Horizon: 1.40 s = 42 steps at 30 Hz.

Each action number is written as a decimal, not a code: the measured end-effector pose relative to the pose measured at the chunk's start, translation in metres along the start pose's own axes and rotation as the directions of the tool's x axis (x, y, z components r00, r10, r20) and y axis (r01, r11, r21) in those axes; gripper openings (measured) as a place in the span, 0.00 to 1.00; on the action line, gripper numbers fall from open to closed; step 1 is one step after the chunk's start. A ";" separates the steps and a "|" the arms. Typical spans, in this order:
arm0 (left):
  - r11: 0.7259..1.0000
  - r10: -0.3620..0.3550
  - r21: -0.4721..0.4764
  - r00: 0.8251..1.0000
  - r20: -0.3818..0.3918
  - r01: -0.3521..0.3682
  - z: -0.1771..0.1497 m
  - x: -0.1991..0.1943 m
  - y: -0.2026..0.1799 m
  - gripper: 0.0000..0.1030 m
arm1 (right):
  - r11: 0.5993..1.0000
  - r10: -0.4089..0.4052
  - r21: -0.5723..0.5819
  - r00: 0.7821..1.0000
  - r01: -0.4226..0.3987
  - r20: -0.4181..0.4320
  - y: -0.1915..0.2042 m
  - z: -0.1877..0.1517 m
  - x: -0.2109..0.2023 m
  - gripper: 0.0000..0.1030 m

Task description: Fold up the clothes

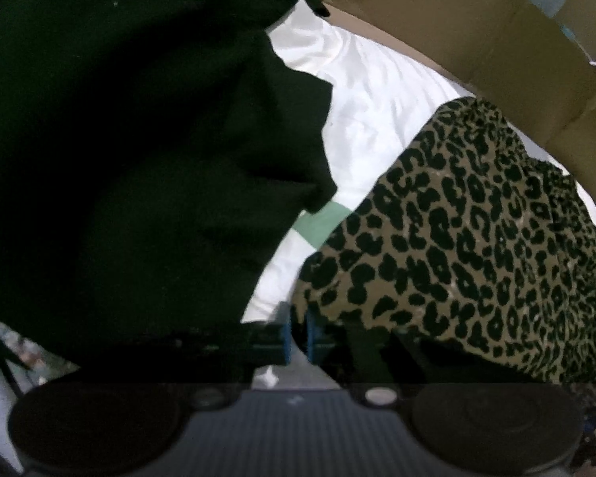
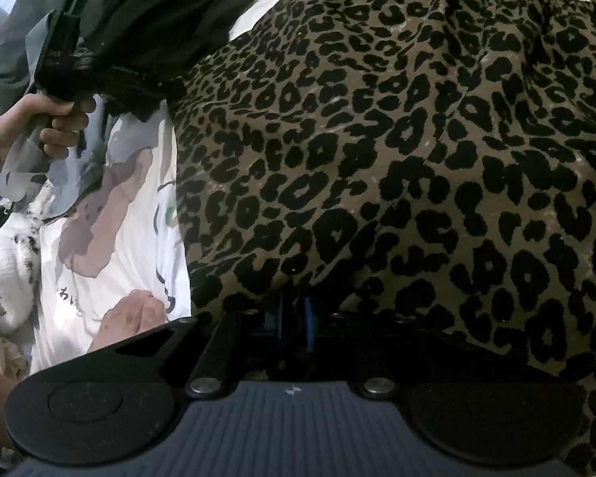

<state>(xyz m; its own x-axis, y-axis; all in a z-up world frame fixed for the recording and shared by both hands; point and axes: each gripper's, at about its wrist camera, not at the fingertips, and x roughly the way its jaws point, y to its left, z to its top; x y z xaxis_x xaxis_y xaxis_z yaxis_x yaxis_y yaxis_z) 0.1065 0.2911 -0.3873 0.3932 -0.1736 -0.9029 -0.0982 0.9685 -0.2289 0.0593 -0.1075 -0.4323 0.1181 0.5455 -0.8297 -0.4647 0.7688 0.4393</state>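
Leopard-print garment (image 2: 377,159) drapes over the right gripper (image 2: 294,318), blue fingers nearly together, seemingly pinching it.

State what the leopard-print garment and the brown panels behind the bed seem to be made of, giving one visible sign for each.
Leopard-print garment: apparently a thin woven fabric with a matte finish, since it drapes in soft folds; the fibre cannot be told. Brown panels: likely cardboard, matte, showing flat sheets with straight creases and flap edges.

Home bedroom, white bedsheet (image 1: 377,91), cardboard boxes (image 1: 496,31)
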 end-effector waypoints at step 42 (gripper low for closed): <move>0.999 -0.014 0.030 0.998 0.054 0.013 0.013 -0.073 -0.036 0.04 | 0.999 -0.029 -0.026 0.999 0.028 -0.019 0.011 0.017 -0.007 0.05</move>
<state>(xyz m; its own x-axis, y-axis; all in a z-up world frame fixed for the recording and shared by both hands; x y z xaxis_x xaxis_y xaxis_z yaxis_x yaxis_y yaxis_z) 0.0937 0.2709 -0.3083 0.4431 -0.1776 -0.8787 -0.0658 0.9711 -0.2294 0.0678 -0.0968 -0.4159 0.1145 0.5168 -0.8484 -0.4838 0.7749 0.4067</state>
